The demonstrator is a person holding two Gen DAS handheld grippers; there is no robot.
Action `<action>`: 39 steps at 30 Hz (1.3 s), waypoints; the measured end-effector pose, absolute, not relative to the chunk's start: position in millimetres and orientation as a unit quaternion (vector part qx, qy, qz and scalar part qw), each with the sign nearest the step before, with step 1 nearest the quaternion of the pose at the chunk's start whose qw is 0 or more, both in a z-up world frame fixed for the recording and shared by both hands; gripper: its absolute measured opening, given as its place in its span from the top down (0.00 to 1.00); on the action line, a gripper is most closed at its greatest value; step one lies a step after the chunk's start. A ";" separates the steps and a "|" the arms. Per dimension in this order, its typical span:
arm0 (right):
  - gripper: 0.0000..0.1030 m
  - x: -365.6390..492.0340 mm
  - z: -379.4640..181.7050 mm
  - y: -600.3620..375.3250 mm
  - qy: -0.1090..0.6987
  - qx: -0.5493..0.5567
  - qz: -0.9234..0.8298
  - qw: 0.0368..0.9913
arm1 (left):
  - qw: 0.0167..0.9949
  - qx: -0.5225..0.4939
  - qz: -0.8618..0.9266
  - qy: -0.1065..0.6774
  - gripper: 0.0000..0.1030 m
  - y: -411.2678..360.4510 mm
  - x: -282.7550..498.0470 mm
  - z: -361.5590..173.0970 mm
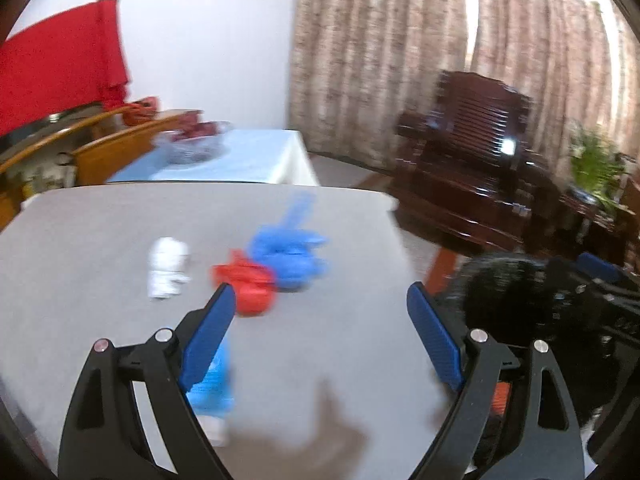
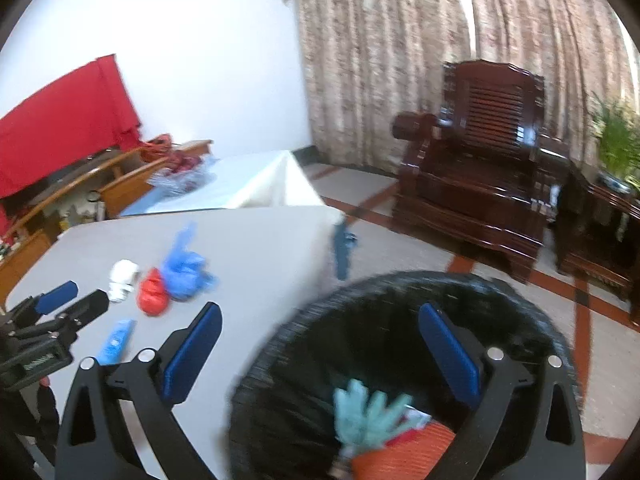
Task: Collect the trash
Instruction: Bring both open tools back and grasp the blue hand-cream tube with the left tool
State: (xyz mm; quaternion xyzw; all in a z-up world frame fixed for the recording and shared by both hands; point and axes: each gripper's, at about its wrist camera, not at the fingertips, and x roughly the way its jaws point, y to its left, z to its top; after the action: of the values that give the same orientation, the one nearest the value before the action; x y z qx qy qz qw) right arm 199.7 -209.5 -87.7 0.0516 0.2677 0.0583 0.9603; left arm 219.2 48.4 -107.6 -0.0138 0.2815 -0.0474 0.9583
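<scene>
On the grey table [image 1: 320,352] lie a crumpled white paper [image 1: 166,268], a red bag [image 1: 248,284], a blue plastic bag [image 1: 290,254] and a blue wrapper [image 1: 214,384]. My left gripper [image 1: 320,300] is open and empty above the table, just short of the red bag. My right gripper [image 2: 320,320] is open and empty over a black-lined bin [image 2: 360,320]. A teal glove [image 2: 366,412] and orange trash [image 2: 408,452] lie in the bin. The right wrist view also shows the left gripper [image 2: 74,296], the white paper [image 2: 122,276], red bag [image 2: 152,292], blue bag [image 2: 186,268] and blue wrapper [image 2: 116,340].
The bin stands beside the table's right edge [image 1: 500,288]. A second table with a pale cloth [image 2: 248,184] stands behind, with bags on it. A dark wooden armchair [image 2: 480,176], a plant [image 2: 616,144] and curtains are at the right. A red cloth [image 1: 56,64] hangs at left.
</scene>
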 end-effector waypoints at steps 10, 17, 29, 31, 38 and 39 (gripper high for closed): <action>0.06 212.7 -102.5 -139.2 0.254 0.024 0.123 0.959 | 0.951 -0.019 0.027 0.306 0.18 115.3 214.2 -135.1; 0.06 221.4 -117.3 -115.7 0.263 0.021 0.140 0.954 | 0.938 -0.035 0.035 0.343 0.18 130.6 225.4 -164.4; 0.06 233.8 -138.0 -100.7 0.284 0.010 0.149 0.947 | 0.908 -0.056 0.040 0.413 0.27 133.6 248.5 -209.3; 0.06 235.7 -140.5 -99.2 0.286 0.008 0.150 0.946 | 0.905 -0.060 0.039 0.419 0.29 134.3 249.8 -214.2; 0.06 243.5 -150.0 -93.1 0.298 0.009 0.151 0.943 | 0.906 -0.051 0.043 0.417 0.42 131.6 249.2 -214.5; 0.06 244.8 -151.7 -91.4 0.300 0.008 0.152 0.942 | 0.907 -0.052 0.046 0.416 0.45 130.8 248.5 -214.2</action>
State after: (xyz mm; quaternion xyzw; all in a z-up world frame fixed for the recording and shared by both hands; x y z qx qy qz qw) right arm 244.8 -91.4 -151.7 0.0081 0.3000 0.1519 0.9417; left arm 248.5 130.8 -214.2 -0.0525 0.4161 0.0456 0.9067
